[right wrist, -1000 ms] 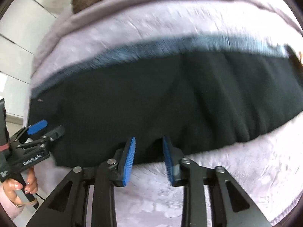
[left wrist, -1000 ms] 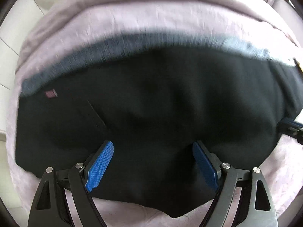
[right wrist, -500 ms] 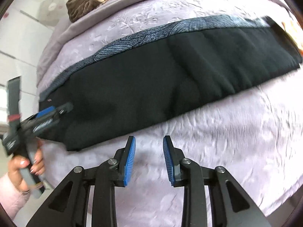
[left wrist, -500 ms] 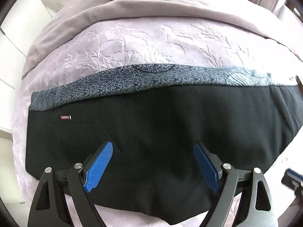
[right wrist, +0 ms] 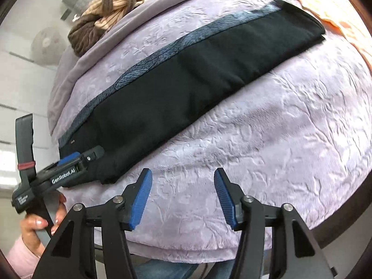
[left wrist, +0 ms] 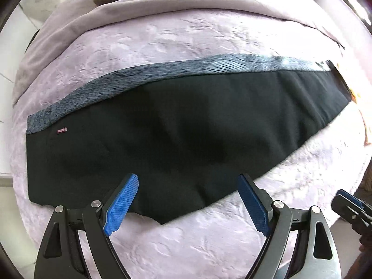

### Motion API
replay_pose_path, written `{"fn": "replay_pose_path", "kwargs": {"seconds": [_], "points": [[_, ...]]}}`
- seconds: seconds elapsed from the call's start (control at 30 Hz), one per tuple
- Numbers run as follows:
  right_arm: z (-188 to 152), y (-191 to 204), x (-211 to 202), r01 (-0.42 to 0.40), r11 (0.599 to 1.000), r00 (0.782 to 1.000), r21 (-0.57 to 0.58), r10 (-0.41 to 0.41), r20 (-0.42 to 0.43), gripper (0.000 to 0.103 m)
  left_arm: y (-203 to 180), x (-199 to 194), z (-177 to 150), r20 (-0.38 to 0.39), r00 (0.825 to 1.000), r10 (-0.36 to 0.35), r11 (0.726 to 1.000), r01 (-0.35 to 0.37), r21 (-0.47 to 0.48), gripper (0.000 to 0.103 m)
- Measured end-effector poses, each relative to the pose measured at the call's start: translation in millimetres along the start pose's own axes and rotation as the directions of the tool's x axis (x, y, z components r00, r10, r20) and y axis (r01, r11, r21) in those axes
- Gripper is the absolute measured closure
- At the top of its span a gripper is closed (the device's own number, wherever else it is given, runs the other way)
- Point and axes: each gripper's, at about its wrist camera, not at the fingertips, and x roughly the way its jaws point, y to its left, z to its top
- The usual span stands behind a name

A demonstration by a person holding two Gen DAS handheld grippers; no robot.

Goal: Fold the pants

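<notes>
- The black pants [left wrist: 186, 134] lay flat on the lilac embossed bedspread [left wrist: 209, 244], folded lengthwise into one long band with a patterned blue-grey strip [left wrist: 162, 74] along the far edge.
- A small red label [left wrist: 62, 130] sat near the waist end, at the left of the left wrist view; the hem end reached toward the far right.
- In the right wrist view the same pants [right wrist: 186, 88] ran diagonally from lower left to upper right across the bedspread [right wrist: 279, 151].
- The left gripper [left wrist: 188, 205] hovered with its blue pads [left wrist: 122, 205] spread wide apart, holding nothing, over the near edge of the pants by the pointed corner of cloth.
- Seen from the right wrist, the left gripper [right wrist: 76, 161] sat at the waist end, held in a hand [right wrist: 41, 227] with a pink sleeve.
- The right gripper [right wrist: 182, 197] was parted too and empty, over bare bedspread, just clear of the pants' near edge.
- A brown and tan striped bundle [right wrist: 109, 11] lay at the far end of the bed, well apart from the pants.
</notes>
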Motion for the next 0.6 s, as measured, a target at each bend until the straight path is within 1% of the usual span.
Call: {"fn": "replay_pose_path", "kwargs": {"seconds": [0.07,0.13,0.27,0.4,0.5,0.6], "points": [[-1.2,-5.2,-0.8,-0.004,1.000,1.000,0.019,0.004,-0.004,0.043,-13.1,-5.8,1.2,-0.005,1.000,0.004,1.000,-0.004,0.014,0.015],[-0.4,-11.9,-0.1,-0.006,1.000,1.000,0.022,0.007,-0.017,0.043,-23.5,-1.6,7.5,-0.015,1.000,0.007,1.000,-0.007,0.023,0.015],[13.3,-31.3,0.4,-0.028,0.999,0.999,0.020,0.029,-0.044,0.043,-54.7,4.0,15.2,-0.043,0.999,0.026,0.999,-0.025,0.020,0.015],[37.3,-58.9,-2.2,-0.045,0.999,0.997,0.016,0.046,-0.065,0.043,-96.9,6.9,24.8,-0.065,0.997,0.038,0.999,-0.037,0.025,0.015],[60.5,-86.4,-8.8,-0.059,0.998,0.996,0.021,0.060,-0.062,0.043,-128.8,12.6,34.9,-0.067,0.996,0.059,0.997,-0.056,0.045,0.015],[80.8,-115.9,-15.8,-0.059,0.998,0.997,0.031,0.061,-0.057,0.043,-162.4,21.7,44.6,-0.086,0.994,0.068,0.996,-0.062,0.060,0.015]]}}
